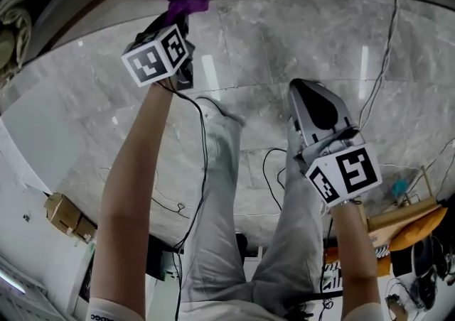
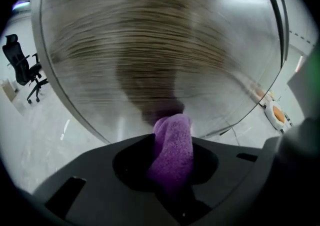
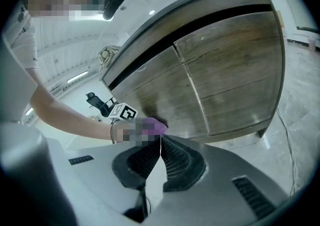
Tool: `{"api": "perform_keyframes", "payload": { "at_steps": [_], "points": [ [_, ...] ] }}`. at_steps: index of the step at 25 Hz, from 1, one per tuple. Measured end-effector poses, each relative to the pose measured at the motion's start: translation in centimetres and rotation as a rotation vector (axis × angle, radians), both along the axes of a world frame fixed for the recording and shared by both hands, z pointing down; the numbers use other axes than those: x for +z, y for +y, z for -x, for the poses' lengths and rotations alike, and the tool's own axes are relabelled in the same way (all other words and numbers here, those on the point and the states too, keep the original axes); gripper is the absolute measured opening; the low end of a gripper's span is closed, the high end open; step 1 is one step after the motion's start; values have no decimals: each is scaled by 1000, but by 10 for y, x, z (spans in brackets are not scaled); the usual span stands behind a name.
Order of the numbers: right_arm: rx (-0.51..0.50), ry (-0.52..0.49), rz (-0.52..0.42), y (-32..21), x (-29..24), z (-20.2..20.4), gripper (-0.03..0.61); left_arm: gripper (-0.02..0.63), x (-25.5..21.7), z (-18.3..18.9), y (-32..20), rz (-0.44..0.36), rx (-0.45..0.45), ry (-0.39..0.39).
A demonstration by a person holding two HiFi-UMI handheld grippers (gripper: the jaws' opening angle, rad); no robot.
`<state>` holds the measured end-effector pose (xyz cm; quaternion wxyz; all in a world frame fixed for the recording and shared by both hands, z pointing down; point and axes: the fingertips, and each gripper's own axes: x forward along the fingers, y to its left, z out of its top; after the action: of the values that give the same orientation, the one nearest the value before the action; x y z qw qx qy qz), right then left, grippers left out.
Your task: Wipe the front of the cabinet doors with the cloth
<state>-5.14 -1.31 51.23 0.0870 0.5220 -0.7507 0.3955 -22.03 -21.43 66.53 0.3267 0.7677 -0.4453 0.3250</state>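
Mid-wipe | left gripper (image 1: 179, 23) clenched purple cloth (image 1: 188, 4) against cabinet door (image 2: 150, 45) at 12 o'clock | right gripper (image 1: 307, 89) hung closed, empty | next: likely a sideways sweep, firm pressure

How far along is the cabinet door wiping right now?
Picked up: the purple cloth is clamped in the left gripper. In hand: it's pressed low on one door. Left: probably the other door; no wiped patches show. The right gripper is shut, empty.

Bright overhead glare streaks the floor (image 1: 284, 50); cabinet door (image 2: 150, 35) motion-blurred, edges fisheye-bent.
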Motion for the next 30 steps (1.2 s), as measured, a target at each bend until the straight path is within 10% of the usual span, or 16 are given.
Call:
{"api": "perform_keyframes", "payload": {
  "at_steps": [14, 22, 30],
  "points": [
    [-3, -31, -17, -25, -3, 32, 26, 94, -9, 110, -7, 33, -154, -158],
    [-39, -19, -11, -7, -7, -11, 26, 94, 7, -25, 53, 59, 159, -106],
    [40, 29, 26, 40, 11, -98, 26, 94, 41, -164, 73, 99, 241, -28]
  ]
}}
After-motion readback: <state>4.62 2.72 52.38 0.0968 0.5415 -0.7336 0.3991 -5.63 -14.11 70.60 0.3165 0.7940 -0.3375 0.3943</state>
